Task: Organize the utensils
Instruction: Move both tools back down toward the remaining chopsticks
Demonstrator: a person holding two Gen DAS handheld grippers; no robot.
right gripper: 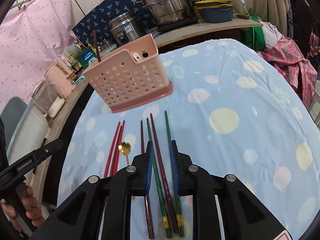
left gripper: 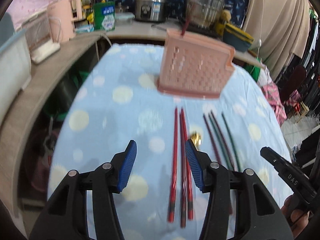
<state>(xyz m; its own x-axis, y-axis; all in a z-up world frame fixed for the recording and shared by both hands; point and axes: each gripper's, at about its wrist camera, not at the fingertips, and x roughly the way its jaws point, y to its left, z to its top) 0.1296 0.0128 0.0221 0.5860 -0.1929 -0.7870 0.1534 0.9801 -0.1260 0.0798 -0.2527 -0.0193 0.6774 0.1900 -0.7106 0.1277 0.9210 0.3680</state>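
Reading "GenRobot.AI" on left tool (right gripper: pixel 32 163) above chopsticks (right gripper: pixel 115 148).

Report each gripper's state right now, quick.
Left gripper: open, holding nothing, above the red chopsticks.
Right gripper: jaws slightly apart, gripping nothing; green and maroon chopsticks lie below the gap.

Even, bright indoor light; motion blur smears the pink utensil basket (left gripper: pixel 195 68); fisheye bends edges, corners vignetted black.
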